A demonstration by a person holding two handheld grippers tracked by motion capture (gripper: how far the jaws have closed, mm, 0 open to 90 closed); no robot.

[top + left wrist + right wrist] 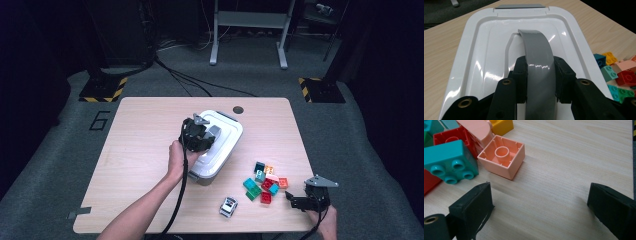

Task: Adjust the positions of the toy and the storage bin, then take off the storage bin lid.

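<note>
A white lidded box (223,142) sits near the middle of the table. Its grey handle (539,62) arches up over the lid (486,50). My left gripper (200,135) is shut on that handle, one black pad on each side of the grey strap. A heap of coloured bricks (265,182) lies to the right of the box. My right gripper (295,201) rests low near the table's front right corner, its jaws open over bare wood. Just beyond its jaws lie an upside-down pink brick (502,156) and a teal brick (450,161).
A small white toy car (228,206) stands near the front edge, left of the bricks. The table (145,150) has a cable hole (238,109) at the back. Black cables (200,82) run over the grey floor behind.
</note>
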